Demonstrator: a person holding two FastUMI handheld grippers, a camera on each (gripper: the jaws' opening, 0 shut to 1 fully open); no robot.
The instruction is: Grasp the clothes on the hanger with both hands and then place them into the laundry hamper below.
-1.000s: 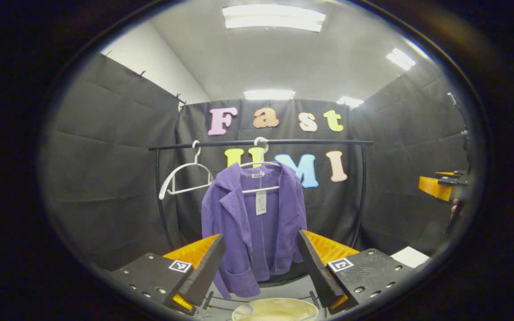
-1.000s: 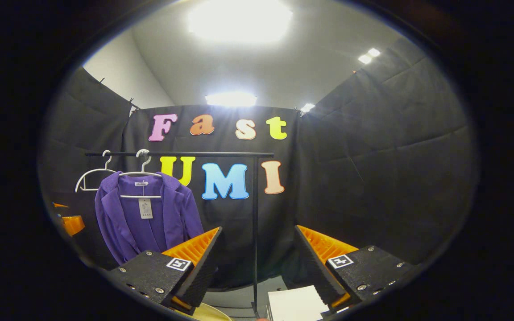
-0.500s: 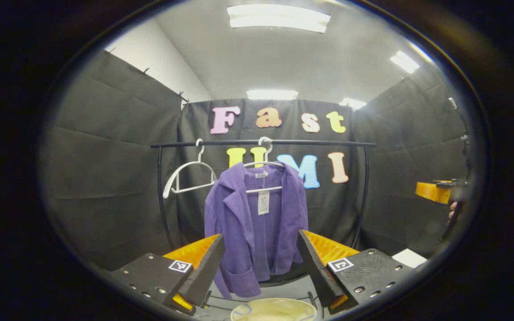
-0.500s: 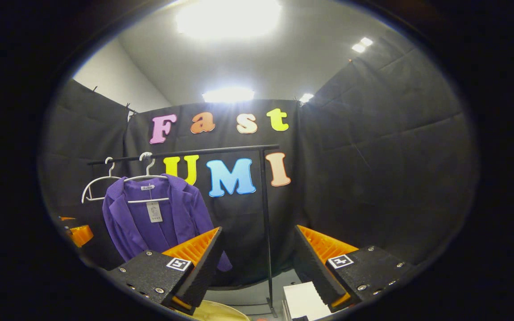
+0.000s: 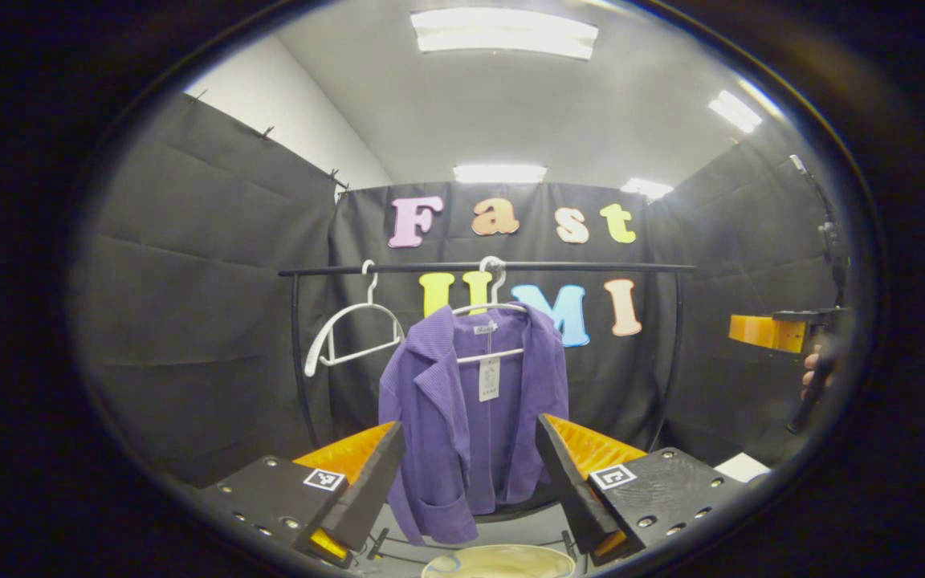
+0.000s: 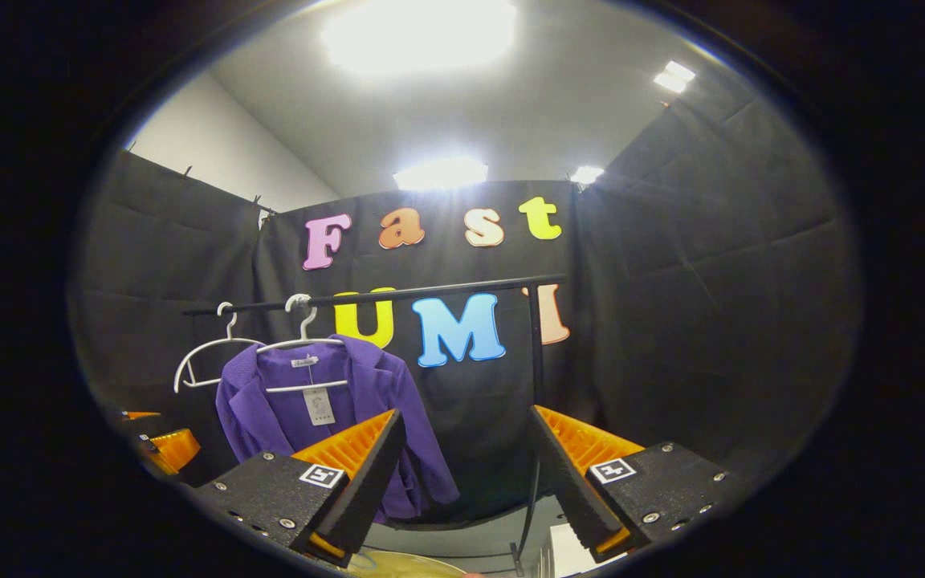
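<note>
A purple jacket [image 5: 470, 417] [image 6: 334, 417] with a white tag hangs on a white hanger [image 5: 488, 309] [image 6: 302, 345] from a black rail [image 5: 486, 266] [image 6: 382, 295]. My left gripper [image 5: 469, 474] is open, well short of the jacket, which shows between its fingers. My right gripper [image 6: 462, 474] is open too, with the jacket off to its left. In the left gripper view the right gripper [image 5: 768, 331] shows at the far right, held by a hand. The cream rim of the hamper [image 5: 499, 559] [image 6: 398, 566] sits low under the jacket.
An empty white hanger [image 5: 354, 325] [image 6: 209, 357] hangs left of the jacket on the same rail. The rack's black uprights [image 5: 675, 353] [image 6: 535, 377] stand at both ends. A white sheet [image 5: 739, 467] [image 6: 567, 554] lies on the floor to the right.
Both views have shifted: the jacket and rail sit a little lower and more to the right, most clearly in the right gripper view. Both grippers stay open.
</note>
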